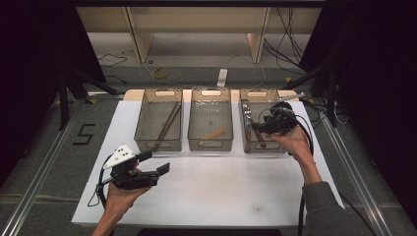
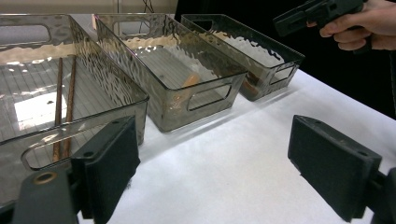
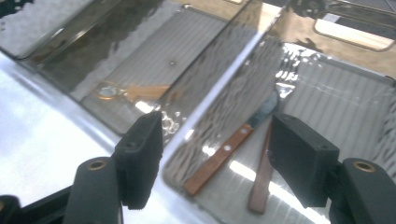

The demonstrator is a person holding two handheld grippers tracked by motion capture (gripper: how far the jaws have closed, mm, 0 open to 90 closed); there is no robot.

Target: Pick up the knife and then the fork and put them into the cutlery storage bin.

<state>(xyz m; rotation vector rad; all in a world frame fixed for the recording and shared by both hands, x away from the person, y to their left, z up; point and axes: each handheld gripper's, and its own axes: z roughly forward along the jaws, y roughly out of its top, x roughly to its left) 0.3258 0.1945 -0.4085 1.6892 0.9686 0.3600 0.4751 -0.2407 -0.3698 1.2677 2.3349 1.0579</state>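
Covering most of the scene from above, a white tabletop [image 1: 211, 191] carries three clear, smoke-tinted plastic bins in a row along its far edge. At the far left corner stands the left bin [image 1: 159, 120], holding two long brown sticks [image 1: 167, 125] that lie side by side on its ribbed floor. Beside it sits the middle bin [image 1: 211, 123], holding one small orange-brown piece [image 1: 215, 133] near its front right. Toward the far right corner stands the right bin [image 1: 260, 129]; in the right gripper view two wooden handles show on its floor, one with rivets [image 3: 219, 158] and a plainer one [image 3: 261, 179] just beside it, with a dark blade end too blurred to name.

Over the right bin, the person's right hand [image 1: 295, 142] holds the right tool [image 1: 256, 129], whose black jaws stand wide apart above the handles, gripping nothing.

Near the front left of the tabletop, the left hand [image 1: 120, 196] holds the left tool [image 1: 153, 162] above bare white surface, pointing toward the bins, its jaws also spread wide and empty. A grey three-cornered plate [image 1: 119, 156] sits on top of it.
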